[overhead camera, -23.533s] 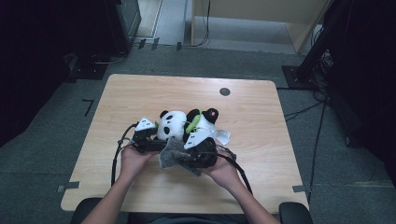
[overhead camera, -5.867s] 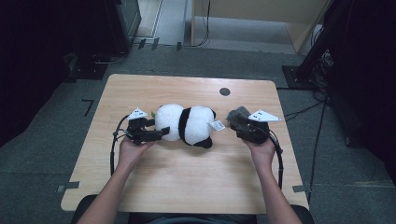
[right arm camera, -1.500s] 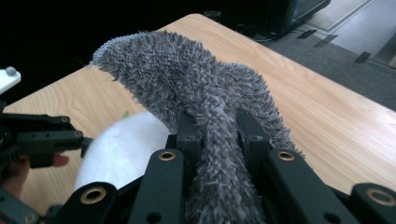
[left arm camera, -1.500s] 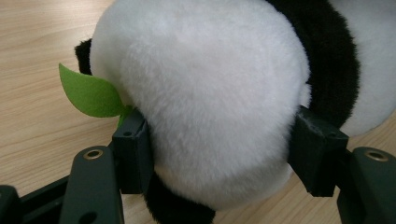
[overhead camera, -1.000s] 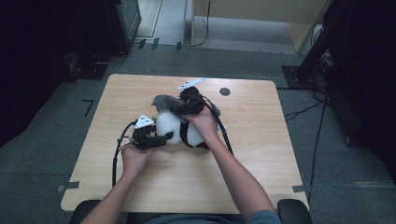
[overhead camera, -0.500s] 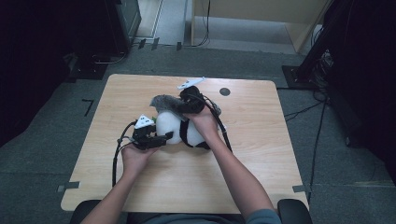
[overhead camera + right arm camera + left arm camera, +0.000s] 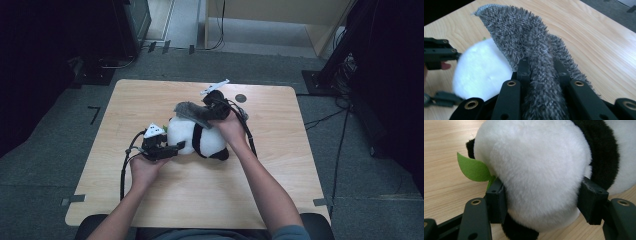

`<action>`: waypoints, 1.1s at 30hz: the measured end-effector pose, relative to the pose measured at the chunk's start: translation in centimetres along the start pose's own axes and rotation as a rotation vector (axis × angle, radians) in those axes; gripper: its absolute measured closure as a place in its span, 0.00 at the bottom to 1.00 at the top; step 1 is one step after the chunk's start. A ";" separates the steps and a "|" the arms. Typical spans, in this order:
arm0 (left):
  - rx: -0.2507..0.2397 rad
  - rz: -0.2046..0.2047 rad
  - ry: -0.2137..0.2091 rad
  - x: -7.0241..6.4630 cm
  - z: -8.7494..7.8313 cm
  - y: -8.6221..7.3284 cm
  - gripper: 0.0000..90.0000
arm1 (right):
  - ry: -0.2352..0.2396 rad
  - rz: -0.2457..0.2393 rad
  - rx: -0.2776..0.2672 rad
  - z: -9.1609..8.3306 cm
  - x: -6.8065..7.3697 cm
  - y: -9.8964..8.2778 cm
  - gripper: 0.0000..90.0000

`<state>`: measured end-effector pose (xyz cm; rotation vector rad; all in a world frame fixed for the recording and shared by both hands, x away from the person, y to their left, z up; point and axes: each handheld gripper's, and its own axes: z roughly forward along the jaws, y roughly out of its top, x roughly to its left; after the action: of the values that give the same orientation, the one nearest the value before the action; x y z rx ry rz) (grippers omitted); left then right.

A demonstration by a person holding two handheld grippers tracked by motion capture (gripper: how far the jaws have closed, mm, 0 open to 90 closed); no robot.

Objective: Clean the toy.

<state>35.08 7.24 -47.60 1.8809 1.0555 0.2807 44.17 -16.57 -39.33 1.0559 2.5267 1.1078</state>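
Wiping looks to be under way but far from finished, as we read it: we have the panda plush (image 7: 197, 137) lying on its side near the middle of the table (image 7: 150, 95), and our left hand-held gripper (image 7: 167, 149) clamps it at the near-left end, the two black jaws pressing into the white fur on either side, with a green felt leaf (image 7: 472, 168) poking out beside one jaw. Our right hand-held gripper (image 7: 207, 112) is closed on a grey shaggy cloth (image 7: 192, 112), its jaws having just been closing with the cloth pinched between them; in the right gripper view the cloth (image 7: 529, 50) stands up from the jaws and hangs over the white body of the toy. Judging from that, the cloth is secured and brought to the far side of the plush, while the actual rubbing over the fur remains to be done, and the underside would need the toy turned. Around us there is little: a small dark round mark (image 7: 241, 98) in the tabletop beyond the right hand, and each gripper's cable trailing toward us. Only the left jaws themselves cover fur that the cloth cannot reach.
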 end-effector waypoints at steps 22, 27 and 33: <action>-0.002 -0.007 -0.007 0.2 0.0 -0.1 0.38 | -0.049 0.107 -0.060 -4.4 -4.3 -3.7 0.82; -0.002 -0.013 -0.008 0.2 0.0 -0.1 0.38 | -0.031 0.105 -0.102 -4.8 -3.7 -3.1 0.82; -0.002 -0.010 -0.007 0.2 0.0 -0.1 0.38 | 0.001 0.048 -0.124 -3.8 -1.2 -0.4 0.81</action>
<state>35.12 7.39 -47.69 1.8731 1.0587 0.2696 43.18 -19.70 -37.06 1.0879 2.4100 1.2594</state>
